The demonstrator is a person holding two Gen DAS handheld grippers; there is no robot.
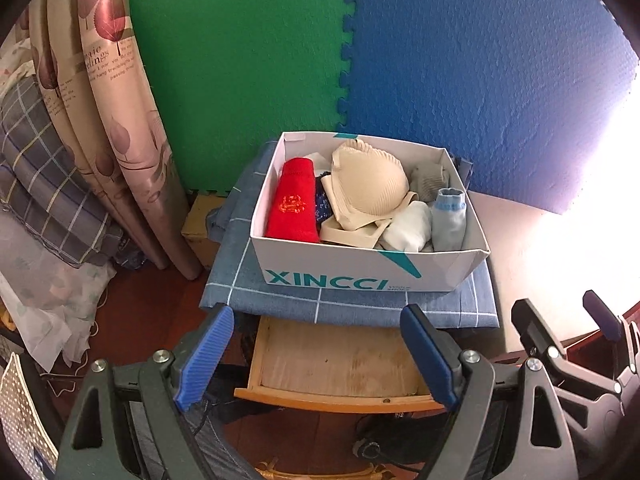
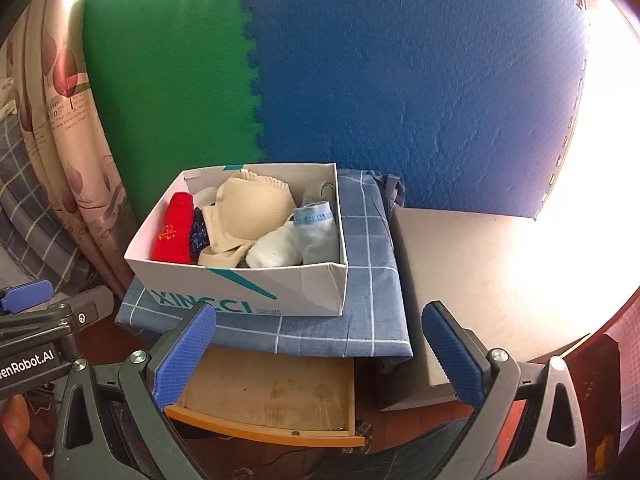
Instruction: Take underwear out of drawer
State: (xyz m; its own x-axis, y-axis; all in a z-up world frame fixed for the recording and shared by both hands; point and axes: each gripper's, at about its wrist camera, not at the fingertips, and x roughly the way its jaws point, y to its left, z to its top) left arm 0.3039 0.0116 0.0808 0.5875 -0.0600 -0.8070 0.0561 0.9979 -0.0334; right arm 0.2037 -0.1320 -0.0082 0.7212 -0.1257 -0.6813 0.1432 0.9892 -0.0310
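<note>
A wooden drawer (image 1: 332,364) (image 2: 272,396) stands pulled open below a blue checked cloth; its visible floor is bare. On the cloth sits a white XINCCI box (image 1: 360,270) (image 2: 280,292) holding a beige bra (image 1: 368,188) (image 2: 252,208), a red folded piece (image 1: 294,204) (image 2: 174,232), a white roll (image 1: 408,228) (image 2: 276,250) and a light blue piece (image 1: 450,218) (image 2: 316,232). My left gripper (image 1: 316,360) is open and empty in front of the drawer. My right gripper (image 2: 320,356) is open and empty, also over the drawer front. Each gripper shows at the edge of the other's view.
Green and blue foam mats (image 1: 460,60) cover the wall behind. A patterned curtain (image 1: 120,140) and plaid bedding (image 1: 44,184) lie to the left. A grey surface (image 2: 492,280) stands to the right of the blue checked cloth (image 2: 372,280).
</note>
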